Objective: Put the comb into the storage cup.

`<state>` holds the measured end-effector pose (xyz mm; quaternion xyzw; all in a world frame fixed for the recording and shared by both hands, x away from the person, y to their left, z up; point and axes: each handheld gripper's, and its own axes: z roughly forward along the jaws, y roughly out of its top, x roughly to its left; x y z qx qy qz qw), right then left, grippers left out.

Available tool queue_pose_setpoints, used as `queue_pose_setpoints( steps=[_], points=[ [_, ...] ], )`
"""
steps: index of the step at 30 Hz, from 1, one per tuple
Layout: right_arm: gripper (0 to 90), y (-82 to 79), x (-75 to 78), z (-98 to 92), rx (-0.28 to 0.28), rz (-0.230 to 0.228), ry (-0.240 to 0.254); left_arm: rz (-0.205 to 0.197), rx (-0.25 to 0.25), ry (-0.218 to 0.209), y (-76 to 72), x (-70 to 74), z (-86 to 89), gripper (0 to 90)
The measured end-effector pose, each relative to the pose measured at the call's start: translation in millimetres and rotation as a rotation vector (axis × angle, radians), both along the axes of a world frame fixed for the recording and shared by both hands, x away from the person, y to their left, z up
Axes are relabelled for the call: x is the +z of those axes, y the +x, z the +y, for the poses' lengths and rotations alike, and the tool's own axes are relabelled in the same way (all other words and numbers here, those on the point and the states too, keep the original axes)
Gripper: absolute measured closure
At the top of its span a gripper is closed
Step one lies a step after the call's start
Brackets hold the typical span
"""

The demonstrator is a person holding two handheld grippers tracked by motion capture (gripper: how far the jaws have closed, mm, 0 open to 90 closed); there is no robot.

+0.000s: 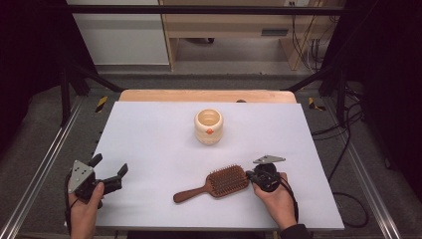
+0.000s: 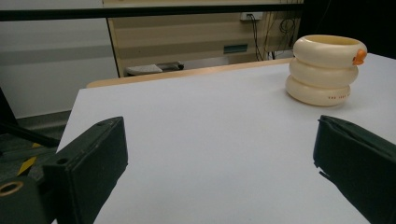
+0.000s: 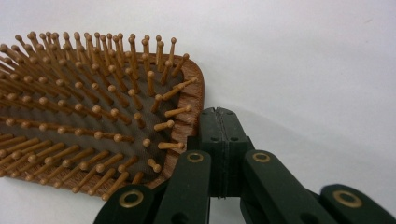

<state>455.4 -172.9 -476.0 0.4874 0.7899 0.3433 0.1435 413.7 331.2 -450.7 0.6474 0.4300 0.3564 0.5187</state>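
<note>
A brown wooden paddle hairbrush (image 1: 219,183) lies bristles up on the white table top (image 1: 159,139), its handle pointing to the near left. My right gripper (image 1: 250,175) rests at the right end of the brush head. In the right gripper view its jaws (image 3: 219,119) are pressed flat together with nothing between them, their tip touching the corner of the hairbrush (image 3: 93,102). My left gripper (image 1: 109,165) hovers at the table's near left edge, jaws wide apart and empty (image 2: 219,158).
A cream ringed cup (image 1: 208,126) with an orange mark stands upright at the middle back of the table, also ahead and to the right of the left jaws (image 2: 327,70). A wooden strip (image 1: 206,95) borders the far edge. Metal frame rails run along both sides.
</note>
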Motion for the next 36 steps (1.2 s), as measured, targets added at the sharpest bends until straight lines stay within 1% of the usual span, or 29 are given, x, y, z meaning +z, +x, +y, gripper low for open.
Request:
queue_pose_setpoints(
  steps=[3, 7, 10, 14, 18, 22, 29, 33, 36],
  points=[
    [90.0, 1.2, -0.9, 4.5, 0.01, -0.003, -0.002, -0.004, 0.004, -0.009, -1.4, 0.9, 0.6, 3.1],
    [90.0, -1.5, 0.1, 8.3, 0.019, 0.002, -0.012, -0.008, 0.005, -0.001, -2.7, 1.7, 0.4, 3.1],
    [90.0, -3.2, 0.4, 9.9, 0.027, 0.003, -0.011, -0.01, 0.007, -0.005, -2.1, 2.1, 0.4, 3.1],
    [90.0, -4.5, 0.3, 12.8, 0.03, 0.002, -0.014, -0.003, 0.005, -0.001, -1.2, 1.3, -0.3, 3.1],
    [90.0, -6.8, 0.7, 16.0, 0.038, 0.005, -0.014, -0.011, 0.003, 0.003, -1.8, 1.9, -0.4, 3.1],
    [90.0, -9.2, 0.7, 23.8, 0.055, 0.005, -0.016, -0.006, 0.005, -0.004, -0.8, 1.0, 1.0, 3.1],
    [90.0, -14.5, 0.6, 39.8, 0.081, 0.0, -0.024, -0.016, 0.006, -0.005, -3.2, 3.2, 1.2, 3.2],
    [90.0, -15.8, 0.4, 42.7, 0.074, -0.001, -0.023, -0.011, 0.007, -0.003, -2.3, 2.5, 0.5, 3.2],
    [90.0, -16.0, 0.3, 43.7, 0.082, -0.005, -0.025, -0.014, 0.005, 0.003, -2.8, 3.0, -0.1, 3.2]
  ],
)
